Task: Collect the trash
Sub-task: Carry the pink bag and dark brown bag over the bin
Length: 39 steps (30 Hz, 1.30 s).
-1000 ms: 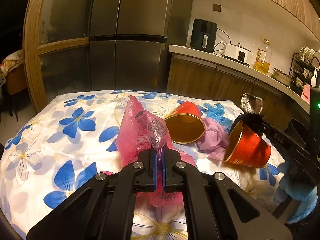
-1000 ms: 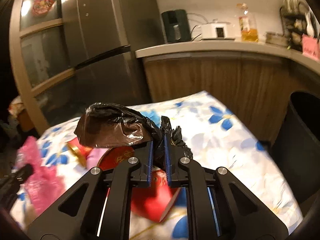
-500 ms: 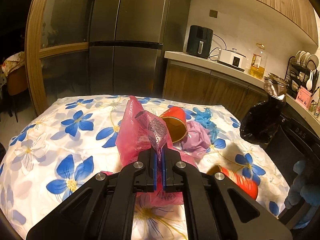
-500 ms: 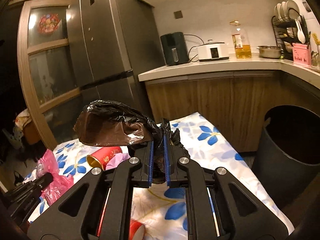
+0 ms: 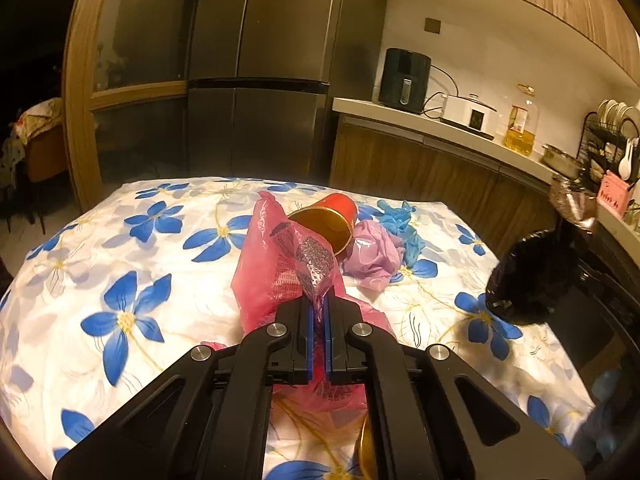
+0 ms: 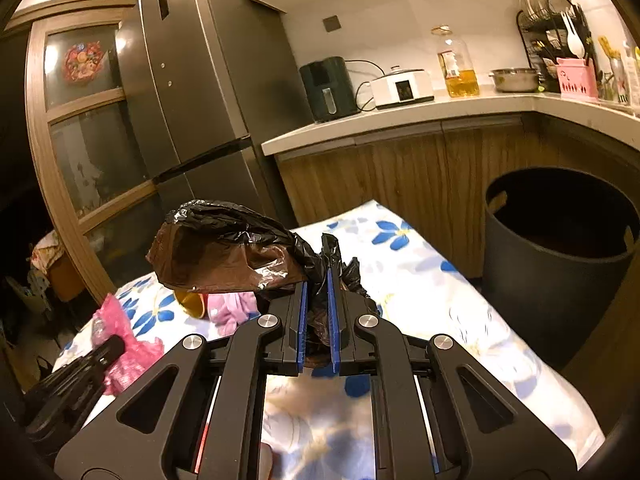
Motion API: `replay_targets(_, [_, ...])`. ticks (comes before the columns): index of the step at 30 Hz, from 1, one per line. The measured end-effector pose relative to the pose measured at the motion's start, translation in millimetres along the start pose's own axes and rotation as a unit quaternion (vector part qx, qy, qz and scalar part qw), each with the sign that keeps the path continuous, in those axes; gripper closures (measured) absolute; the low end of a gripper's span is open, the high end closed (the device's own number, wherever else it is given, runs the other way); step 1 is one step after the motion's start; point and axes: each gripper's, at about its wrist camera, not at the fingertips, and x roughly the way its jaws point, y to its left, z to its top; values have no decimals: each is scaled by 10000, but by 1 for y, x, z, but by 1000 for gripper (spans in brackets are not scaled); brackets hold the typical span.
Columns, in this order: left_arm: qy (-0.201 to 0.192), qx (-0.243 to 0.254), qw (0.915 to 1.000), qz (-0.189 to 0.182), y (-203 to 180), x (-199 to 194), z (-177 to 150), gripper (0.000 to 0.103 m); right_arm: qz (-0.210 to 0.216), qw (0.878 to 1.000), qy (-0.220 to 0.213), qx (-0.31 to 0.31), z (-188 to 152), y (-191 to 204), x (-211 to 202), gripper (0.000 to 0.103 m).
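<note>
A: What carries everything here?

B: A table under a white cloth printed with blue flowers.

A: And what lies on the cloth?

B: Take the red cup with the gold inside as the landmark; it lies on its side, mouth toward the camera. Just right of it sits a crumpled lilac bag, touching it. Behind that bag, a bunched blue glove.

A: Anything nearer?

B: A gold rim of something shows at the cloth's near edge, well apart from the cup, mostly hidden.
</note>
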Motion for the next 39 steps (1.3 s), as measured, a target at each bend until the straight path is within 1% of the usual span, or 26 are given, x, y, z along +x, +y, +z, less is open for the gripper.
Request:
replay_targets(1, [-7, -34, 10000, 60, -3, 2, -5, 100, -12, 10000, 6, -13, -3, -1, -3, 94])
replay_targets(4, [126, 53, 9999, 64, -13, 7, -16, 100, -27, 10000, 63, -7, -10, -6, -8, 94])
replay_targets(6, [99, 105, 9999, 85, -16, 5, -19, 100, -51, 10000, 50, -21, -12, -9, -14, 94])
replay_targets(12, [-152, -46, 9997, 207, -5, -9, -9, 100, -109, 9998, -163, -8, -7, -19, -34, 94])
replay_targets(18, [-213, -247, 9990, 314, 6, -18, -7, 100, -129, 9995, -287, 36, -5, -30, -49, 94])
replay_targets(20, [-265, -242, 9987, 352, 6, -22, -4, 100, -137, 9994, -325, 46, -4, -32, -54, 94])
replay_targets(24, [-414, -131, 9987, 277, -1, -31, 1, 100, -196, 9990, -401, 93, -1, -40, -63, 94])
replay_targets(29, [-488, -216, 9982, 283, -1, -35, 6, 100, -294, 9983, -478, 143, 3, -51, -73, 94])
replay_targets(39, [-431, -154, 9986, 262, -17, -33, -5, 100, -428, 9968, -621, 246, 8, -71, -91, 94])
